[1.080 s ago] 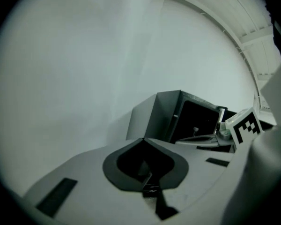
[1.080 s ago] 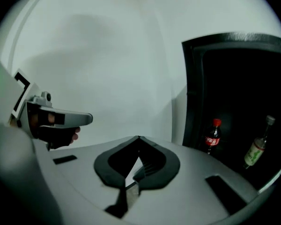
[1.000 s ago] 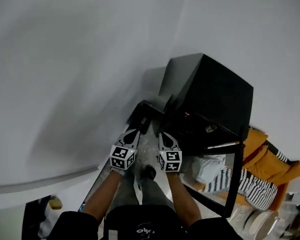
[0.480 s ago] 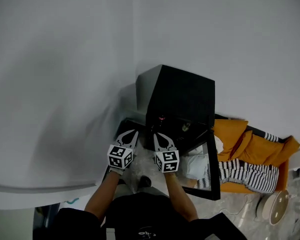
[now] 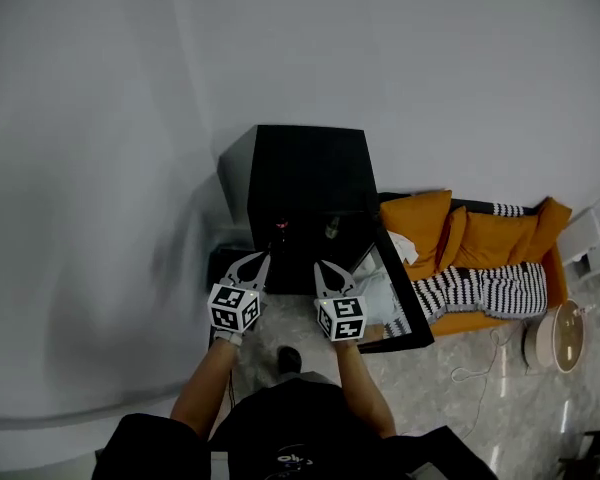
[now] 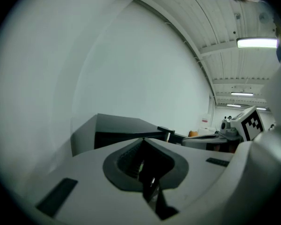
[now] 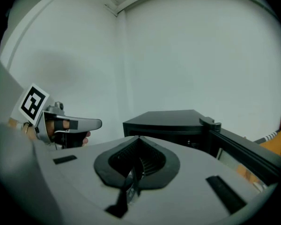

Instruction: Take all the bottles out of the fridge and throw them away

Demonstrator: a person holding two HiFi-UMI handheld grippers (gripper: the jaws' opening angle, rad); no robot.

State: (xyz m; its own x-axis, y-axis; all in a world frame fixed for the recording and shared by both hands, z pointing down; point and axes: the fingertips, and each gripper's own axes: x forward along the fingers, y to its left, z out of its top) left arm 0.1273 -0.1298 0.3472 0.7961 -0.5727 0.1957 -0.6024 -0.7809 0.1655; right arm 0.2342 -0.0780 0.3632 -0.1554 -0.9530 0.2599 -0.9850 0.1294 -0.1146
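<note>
A black mini fridge (image 5: 305, 178) stands against the white wall, its door (image 5: 405, 308) swung open to the right. Its inside is dark; a small pale thing (image 5: 332, 230) and a red light show there, and I cannot tell any bottle. My left gripper (image 5: 263, 257) and right gripper (image 5: 318, 265) hang side by side just in front of the fridge opening, both shut with nothing between the jaws. In the left gripper view the closed tips (image 6: 143, 139) point at the fridge (image 6: 117, 128). In the right gripper view the closed tips (image 7: 139, 138) face the fridge (image 7: 166, 118) and its door (image 7: 239, 146).
An orange sofa (image 5: 460, 238) with a striped cloth (image 5: 480, 288) lies right of the fridge. A round white appliance (image 5: 555, 338) sits on the marble floor at far right. A low dark box (image 5: 225, 263) stands left of the fridge. My shoe (image 5: 290, 360) is below the grippers.
Both grippers have risen together and stayed shut. The view has swung so the fridge now sits centred ahead, and the sofa and floor at right have come into sight.
</note>
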